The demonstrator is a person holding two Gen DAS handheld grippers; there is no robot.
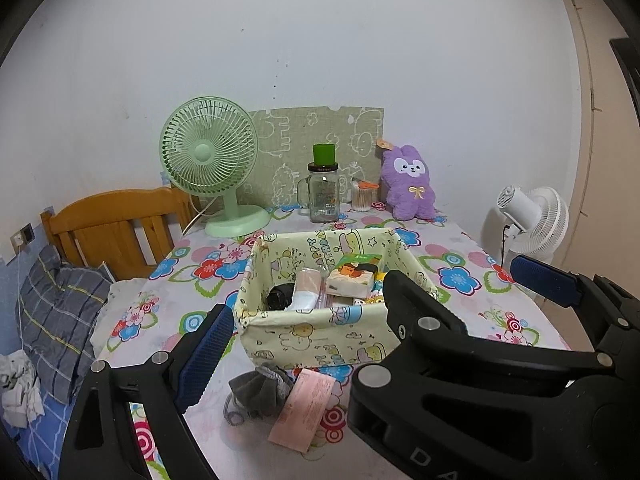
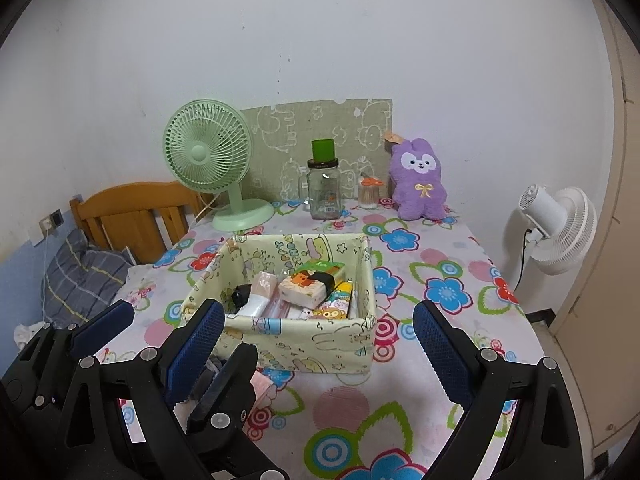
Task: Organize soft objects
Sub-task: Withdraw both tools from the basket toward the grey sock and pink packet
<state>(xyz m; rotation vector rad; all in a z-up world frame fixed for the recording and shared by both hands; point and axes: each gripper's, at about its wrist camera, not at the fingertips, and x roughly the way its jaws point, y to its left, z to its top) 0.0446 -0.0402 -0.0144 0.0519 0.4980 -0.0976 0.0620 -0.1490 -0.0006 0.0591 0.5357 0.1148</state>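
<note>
A pale yellow cartoon-print fabric basket (image 1: 320, 336) (image 2: 304, 340) sits mid-table and holds tissue packs (image 2: 308, 286), a rolled white sock (image 1: 304, 300) and something black. In front of it lie a grey drawstring pouch (image 1: 260, 390) and a pink packet (image 1: 302, 408). At the back right a purple plush bunny (image 1: 408, 182) (image 2: 420, 178) leans on the wall. My left gripper (image 1: 316, 320) hovers open over the table's near edge, short of the basket. My right gripper (image 2: 316, 308) is open beside it, its fingers (image 1: 544, 284) overlapping the left's. Neither holds anything.
Along the back stand a green desk fan (image 1: 210, 160), a glass mug jar (image 1: 322, 192) with a green cup on top, and a cotton-swab jar (image 1: 362, 196). A white fan (image 2: 556, 228) stands right of the table. A wooden headboard (image 1: 116, 224) and plaid pillow (image 1: 60, 316) lie left.
</note>
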